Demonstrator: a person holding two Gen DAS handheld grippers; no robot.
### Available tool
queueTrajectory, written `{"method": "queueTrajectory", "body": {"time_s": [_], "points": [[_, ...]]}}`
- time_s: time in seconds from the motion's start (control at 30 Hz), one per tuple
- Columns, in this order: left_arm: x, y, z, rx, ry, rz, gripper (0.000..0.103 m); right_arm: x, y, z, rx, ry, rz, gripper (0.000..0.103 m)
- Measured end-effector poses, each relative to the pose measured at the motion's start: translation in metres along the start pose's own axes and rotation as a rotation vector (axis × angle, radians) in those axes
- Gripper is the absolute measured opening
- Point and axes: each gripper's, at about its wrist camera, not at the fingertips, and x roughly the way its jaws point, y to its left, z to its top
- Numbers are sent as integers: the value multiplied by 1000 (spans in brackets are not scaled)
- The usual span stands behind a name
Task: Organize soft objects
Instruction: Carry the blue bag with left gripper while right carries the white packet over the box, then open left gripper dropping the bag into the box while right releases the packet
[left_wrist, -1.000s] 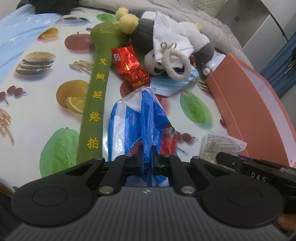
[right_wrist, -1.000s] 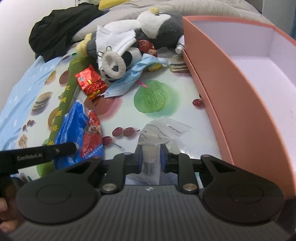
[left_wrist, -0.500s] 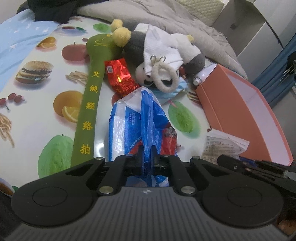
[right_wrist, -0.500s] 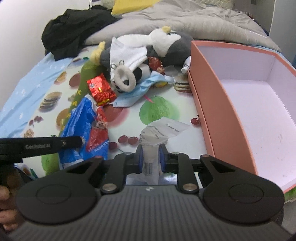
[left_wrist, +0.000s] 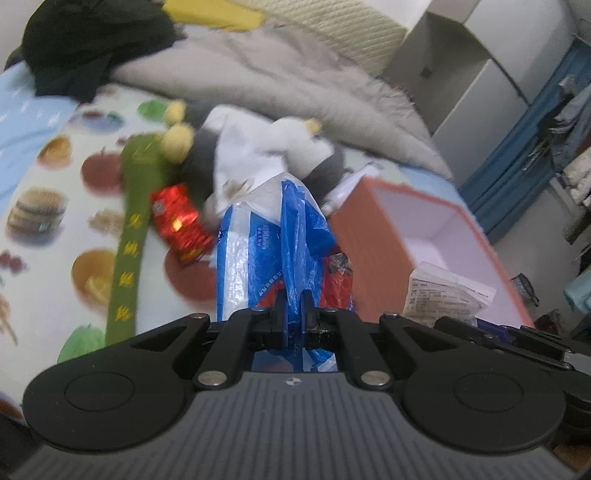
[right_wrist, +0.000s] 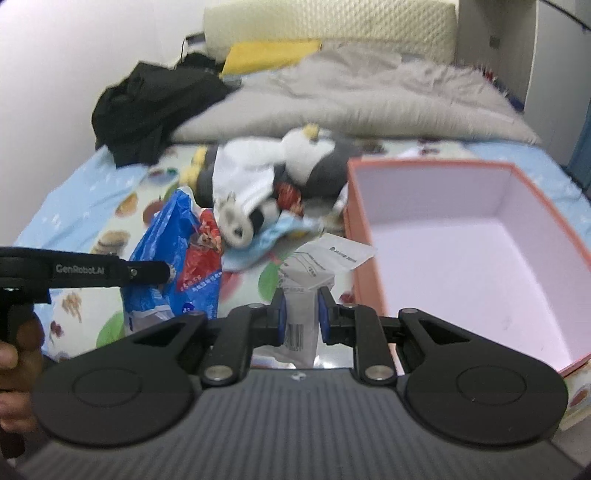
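Left gripper (left_wrist: 293, 308) is clamped nearly shut on blue bag (left_wrist: 273, 243), lifted off mat (left_wrist: 48, 236). Right gripper (right_wrist: 299, 310), jaws narrowly parted, pinches white packet (right_wrist: 314, 266) beside pink box (right_wrist: 461, 258). Beyond lie green strap (left_wrist: 129, 236), red pouch (left_wrist: 177, 221), plush toy (right_wrist: 295, 162), grey blanket (right_wrist: 369, 99).

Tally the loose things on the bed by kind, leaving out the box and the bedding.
Plush toys: 1, the cow
Padded green sticks: 1
Plastic packets: 3, the blue bag in the left gripper, the white packet in the right gripper, the red packet
Face masks: 1
Dark garments: 1
Total: 7
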Motion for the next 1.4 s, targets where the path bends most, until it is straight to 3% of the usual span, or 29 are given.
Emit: {"method": "queueTrajectory", "body": {"time_s": [0.27, 0.53, 0.93, 1.17, 1.4], "points": [[-24, -57, 30, 63, -65, -75, 7, -47, -28, 25, 14, -124, -39, 21], [-7, -113, 45, 126, -42, -143, 7, -63, -71, 27, 76, -167, -107, 21], [97, -179, 46, 219, 116, -184, 7, -12, -149, 12, 197, -46, -208, 21], [166, -196, 41, 258, 218, -170, 7, 32, -182, 6, 237, 33, -225, 21], [206, -201, 40, 268, 271, -156, 7, 65, -203, 2, 255, 97, -226, 22]]}}
